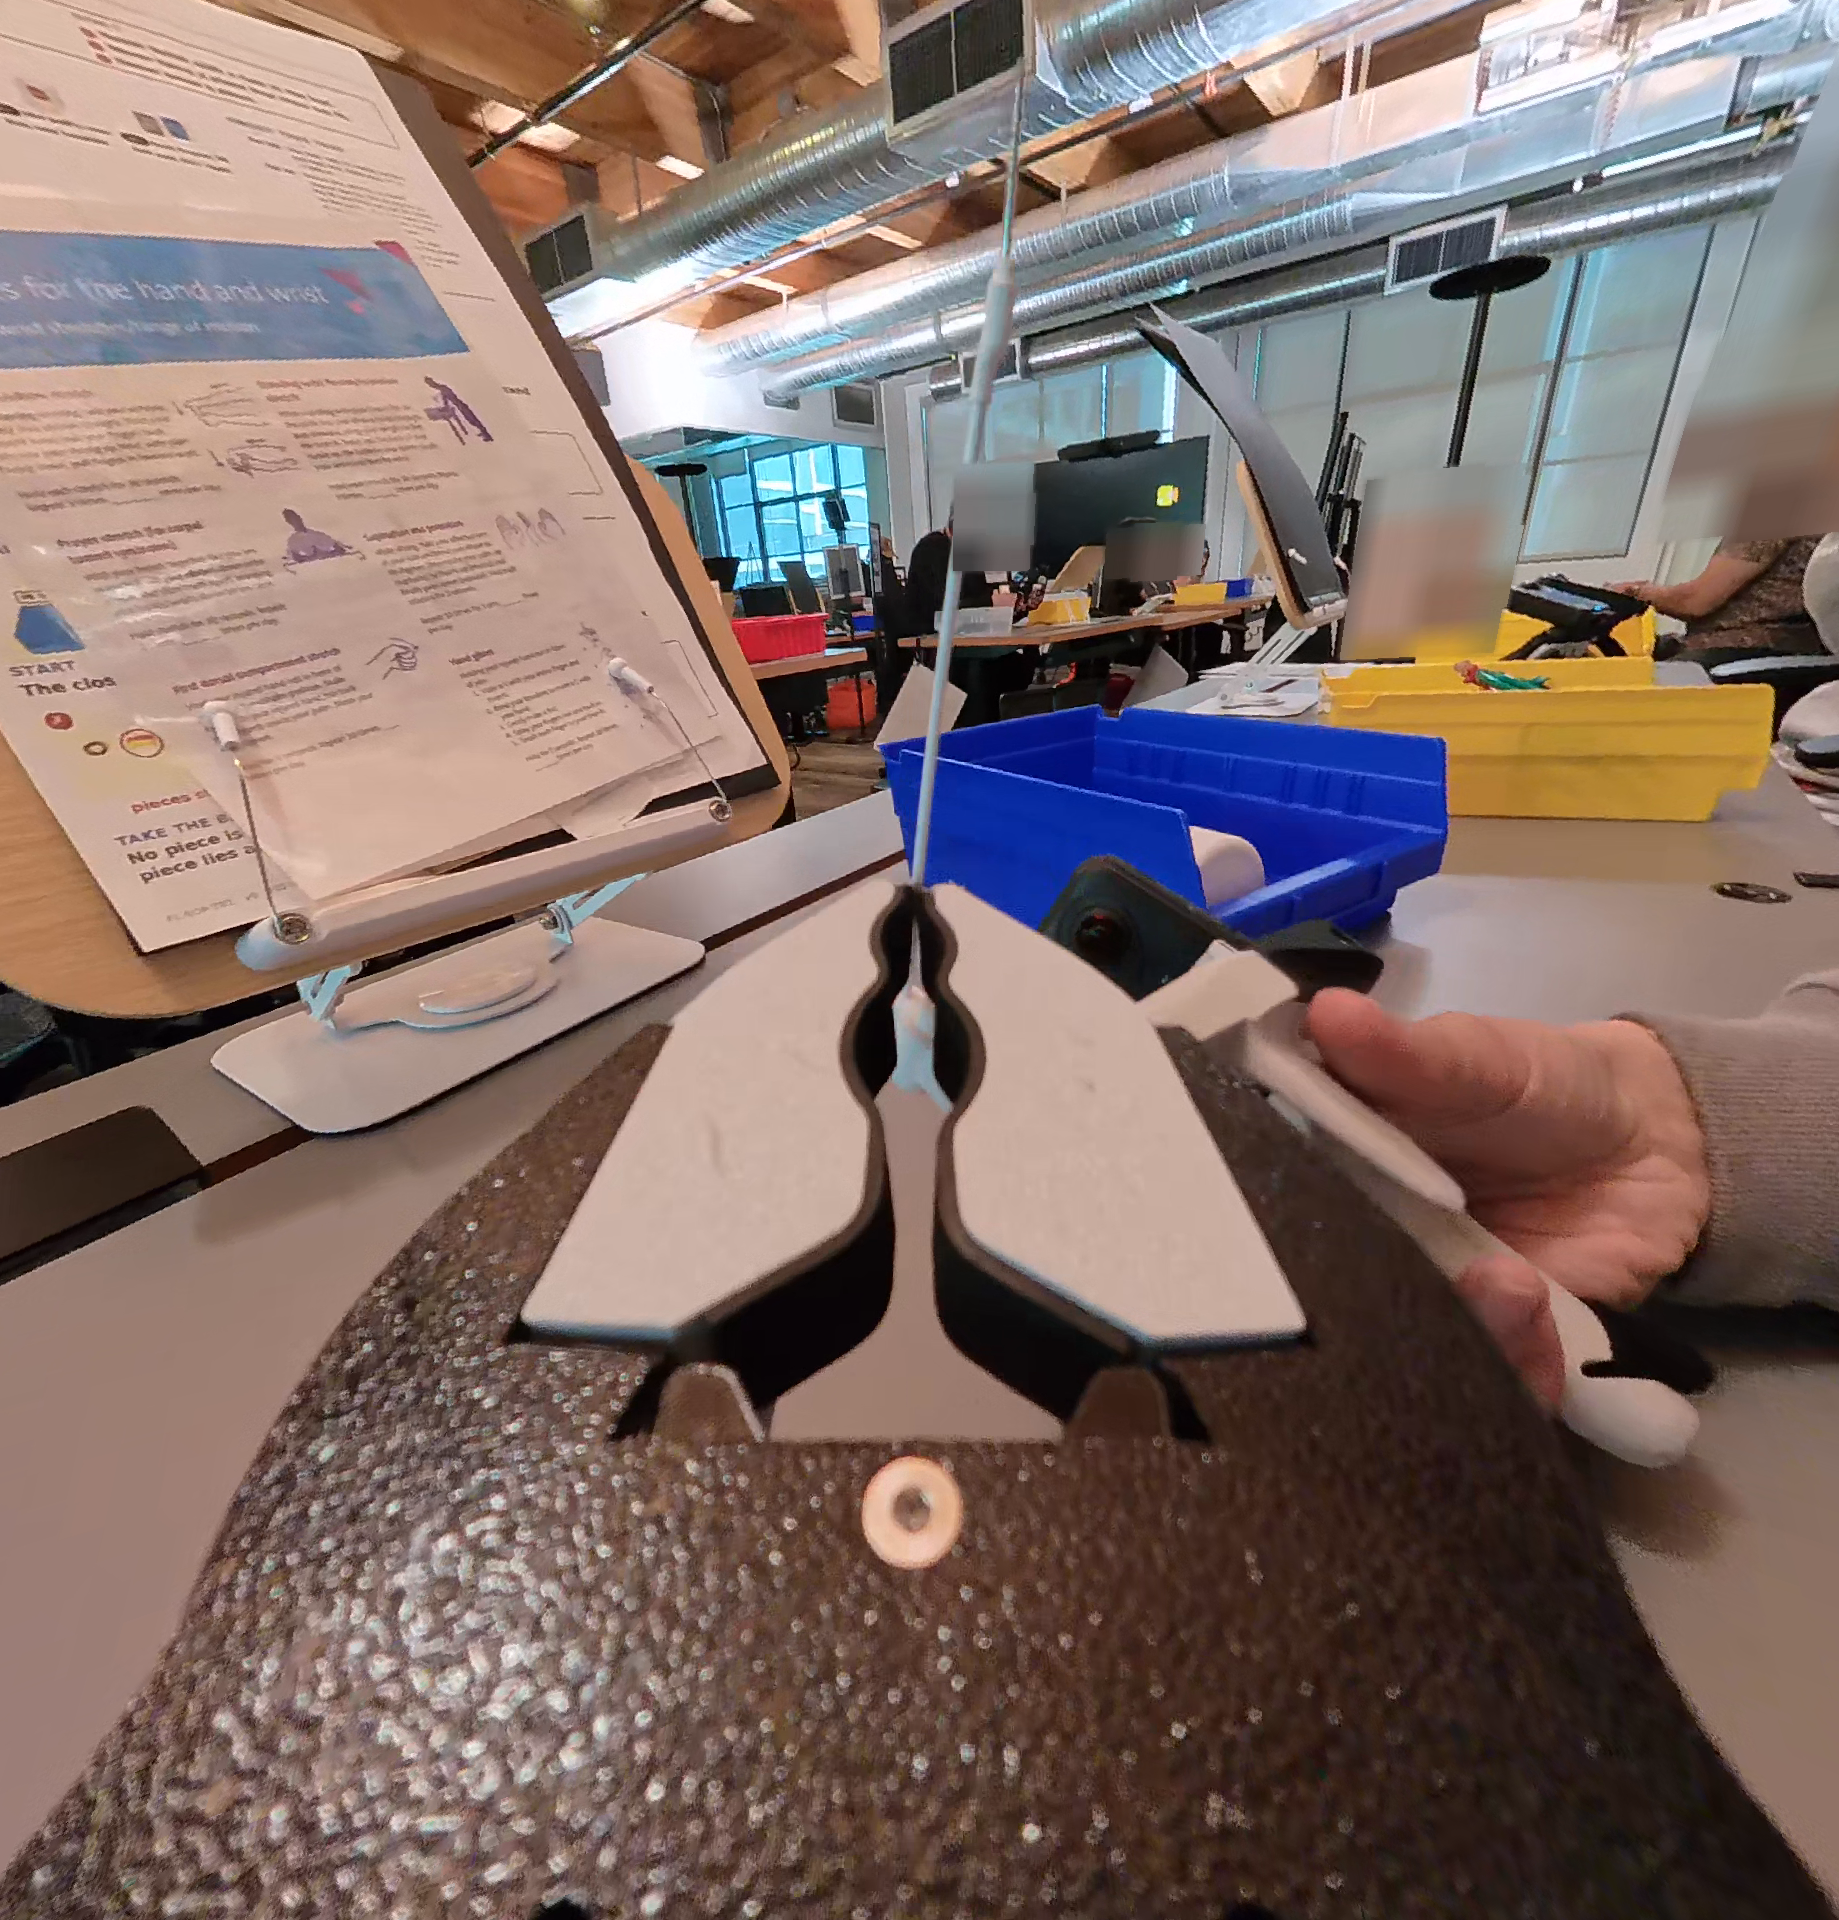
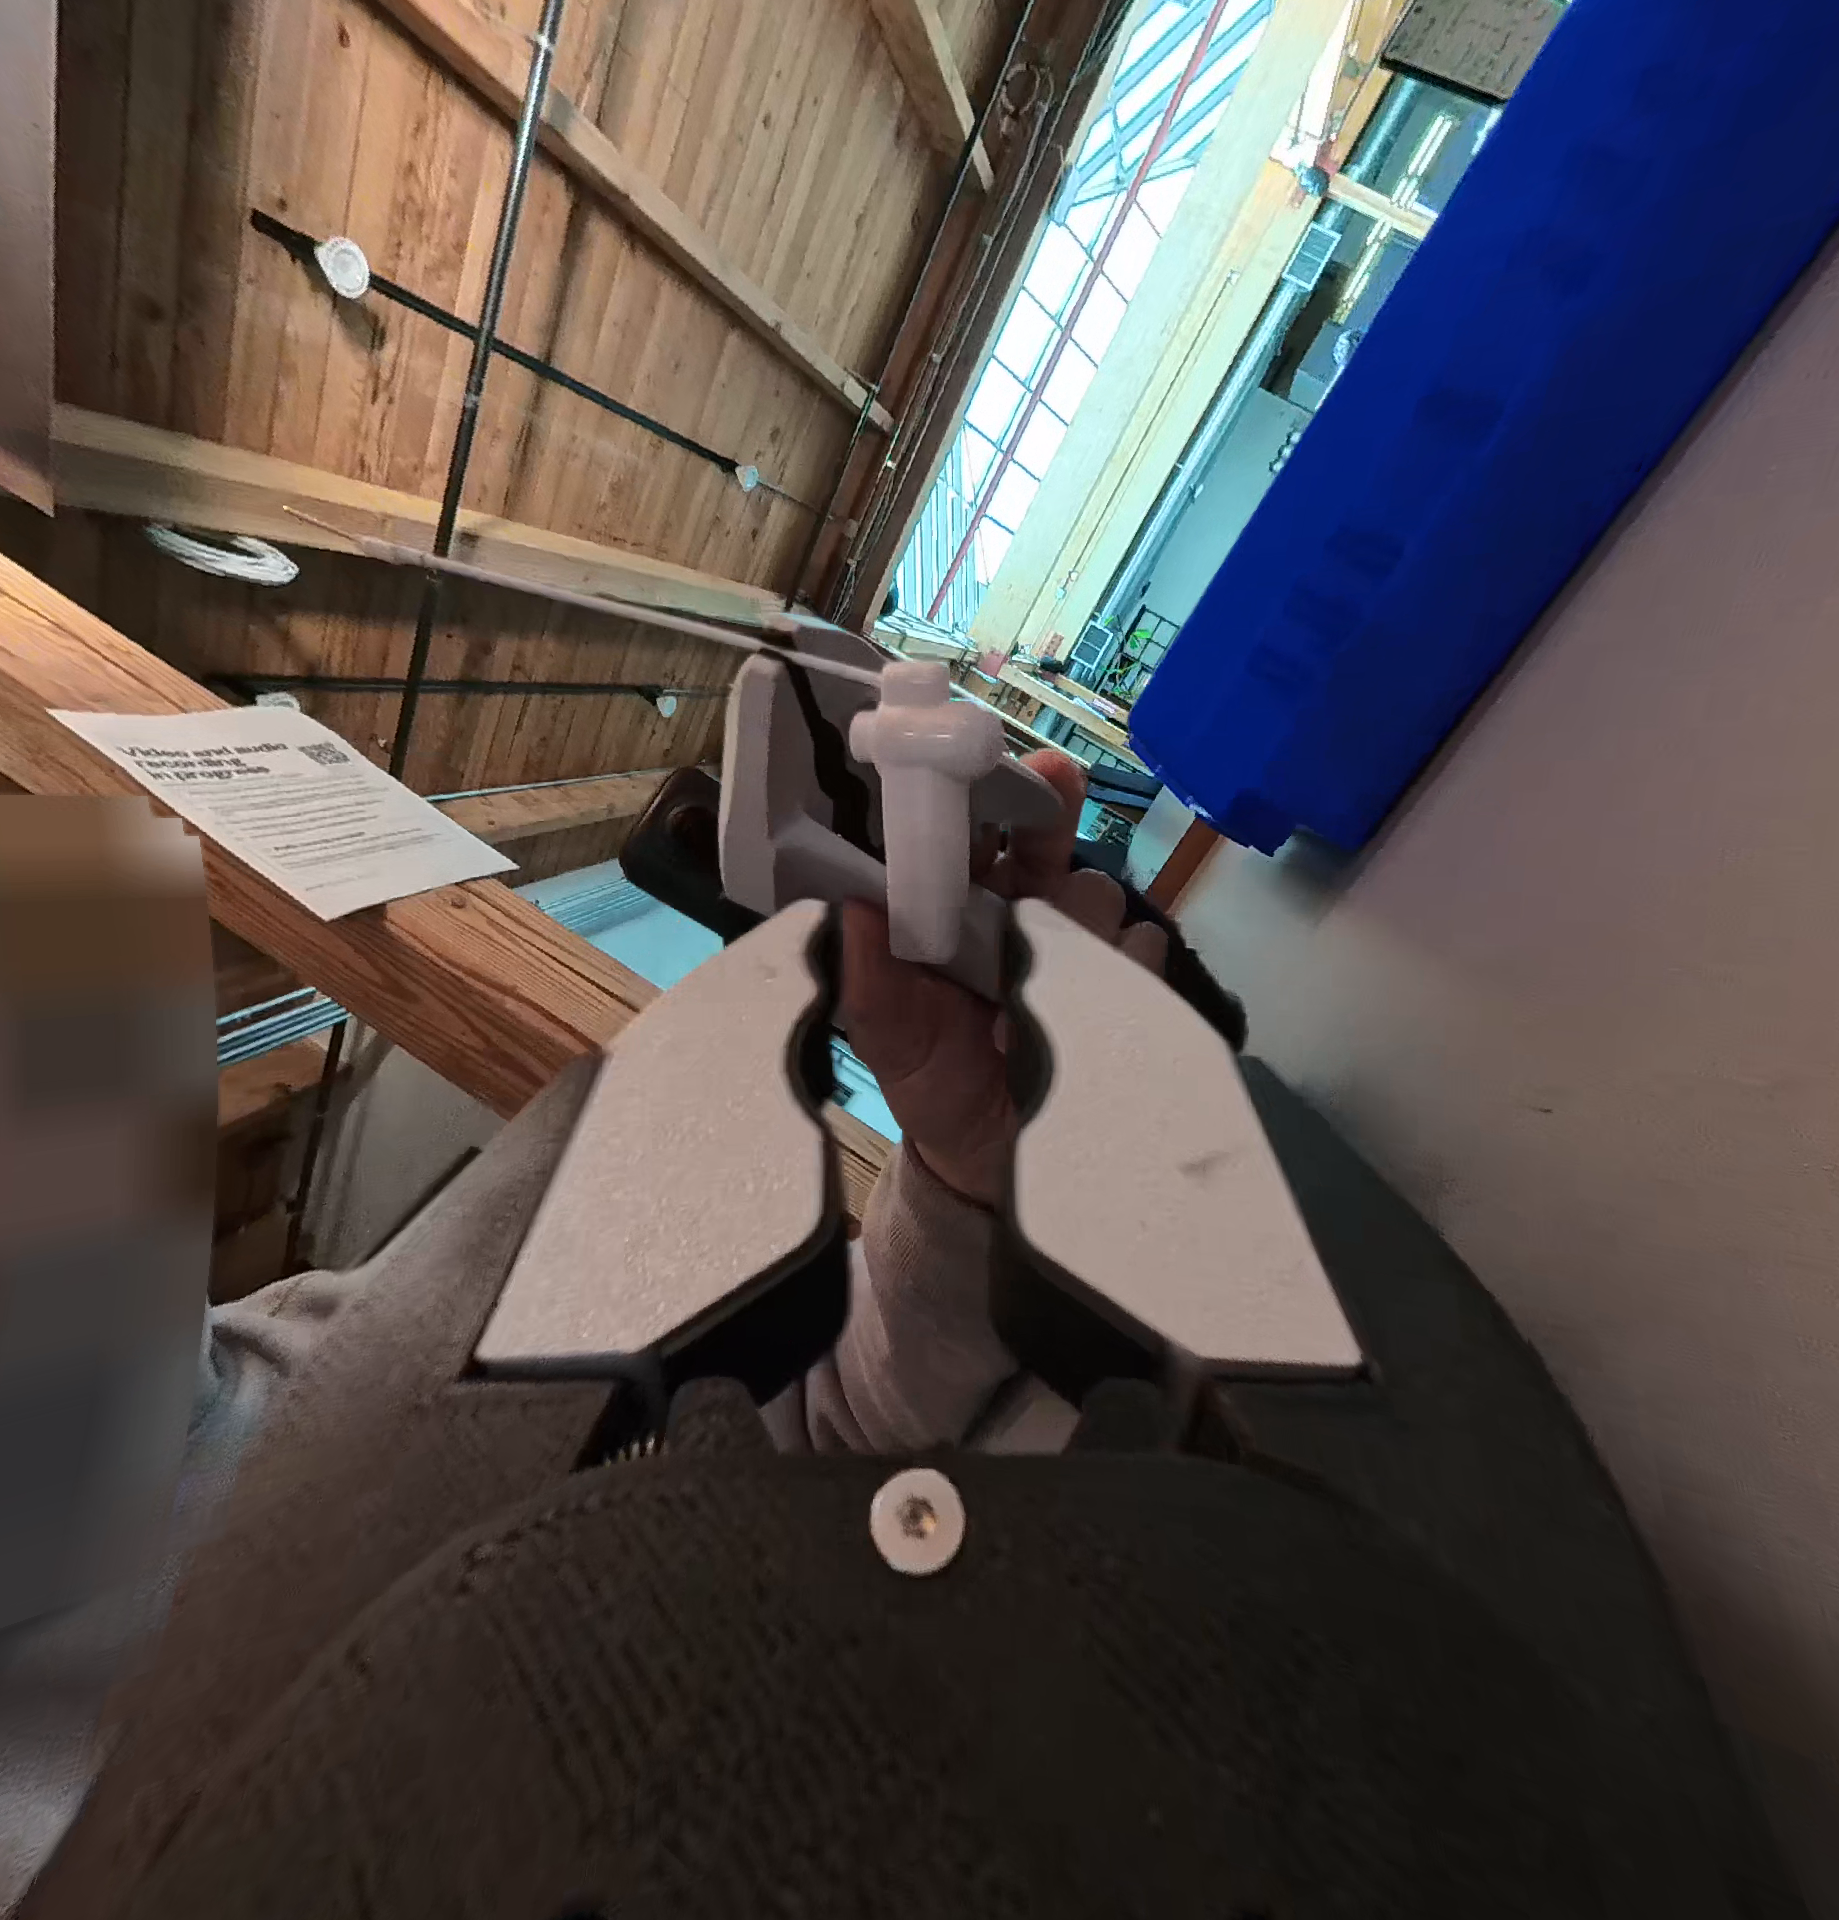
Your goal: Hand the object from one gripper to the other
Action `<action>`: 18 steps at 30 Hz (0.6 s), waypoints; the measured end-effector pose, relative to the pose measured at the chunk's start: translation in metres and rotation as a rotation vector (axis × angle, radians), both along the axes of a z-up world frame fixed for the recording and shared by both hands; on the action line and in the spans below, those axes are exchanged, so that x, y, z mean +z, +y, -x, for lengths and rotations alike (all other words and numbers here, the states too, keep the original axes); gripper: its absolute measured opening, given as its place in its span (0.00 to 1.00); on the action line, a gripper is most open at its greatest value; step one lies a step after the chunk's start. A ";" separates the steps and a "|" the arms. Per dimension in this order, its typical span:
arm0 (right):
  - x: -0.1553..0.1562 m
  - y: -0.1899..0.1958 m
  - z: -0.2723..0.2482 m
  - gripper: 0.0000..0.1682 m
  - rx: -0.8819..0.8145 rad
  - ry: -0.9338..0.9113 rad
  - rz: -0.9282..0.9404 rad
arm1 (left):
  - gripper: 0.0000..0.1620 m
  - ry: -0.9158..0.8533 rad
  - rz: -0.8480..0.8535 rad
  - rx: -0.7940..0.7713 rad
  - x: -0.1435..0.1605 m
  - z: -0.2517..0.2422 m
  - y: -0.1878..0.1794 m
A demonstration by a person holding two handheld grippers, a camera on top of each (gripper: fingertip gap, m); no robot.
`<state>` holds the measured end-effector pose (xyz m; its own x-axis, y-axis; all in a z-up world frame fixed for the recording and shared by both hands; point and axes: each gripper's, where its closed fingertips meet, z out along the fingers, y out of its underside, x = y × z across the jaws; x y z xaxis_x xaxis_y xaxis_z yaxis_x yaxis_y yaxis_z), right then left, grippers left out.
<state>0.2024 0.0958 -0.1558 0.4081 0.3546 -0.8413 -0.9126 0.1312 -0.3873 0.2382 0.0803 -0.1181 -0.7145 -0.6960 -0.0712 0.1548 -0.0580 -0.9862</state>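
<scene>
Step in hand: the transfer approach. My left gripper [image 1: 913,904] is clamped at its tips on the object, a thin white rod [image 1: 946,613] with a white plastic cross-shaped end piece [image 2: 920,774]. In the left wrist view the rod runs up and away from the tips, and the end piece sits in the scalloped gap behind them. The hold is on the thin shaft only.

My right gripper [image 2: 920,935] stands with its jaws apart and empty. In the right wrist view the stem of the end piece points toward the gap between my right fingers [image 2: 686,1132], just at the mouth and not yet between the pads. I judge the handover as not yet made.

Next move, as I judge it: advance the right gripper until the stem lies between the pads, close on it, then release the left. The end piece is small and the rod long, so a skewed closure could lever the rod out of the left tips.

Count:
- Grippers: two.
- Rod with end piece: one.
- Blue bin [image 1: 1206,800]: one, holding a white roll [image 1: 1229,868].
- Yellow bins [image 1: 1549,727]: at least two; I cannot tell exactly.
- Document stand [image 1: 447,987] with printed sheets: one.
- Person's hands: one [image 1: 1497,1132] on the right gripper, one [image 2: 925,1049] on the left.
</scene>
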 end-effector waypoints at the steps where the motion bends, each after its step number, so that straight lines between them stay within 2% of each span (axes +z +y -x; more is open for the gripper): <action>1: 0.001 -0.001 0.001 0.08 -0.003 -0.027 -0.002 | 0.00 -0.002 -0.006 -0.001 -0.001 0.000 -0.001; 5: -0.005 -0.002 -0.007 0.08 -0.087 -0.183 0.116 | 0.00 -0.012 -0.016 0.005 -0.001 0.000 0.000; 9: -0.005 -0.017 -0.033 0.08 -0.371 -0.504 0.315 | 0.02 0.001 -0.025 0.025 -0.006 -0.005 0.005; 13: 0.014 -0.055 -0.064 0.08 -0.745 -0.894 0.564 | 0.26 0.151 -0.069 0.028 -0.030 -0.017 0.005; 15: 0.022 -0.075 -0.075 0.08 -0.902 -1.128 0.745 | 0.30 0.195 -0.058 0.026 -0.035 -0.020 0.007; 18: 0.028 -0.096 -0.084 0.09 -1.055 -1.476 1.020 | 0.32 0.161 0.002 -0.012 -0.024 -0.015 0.008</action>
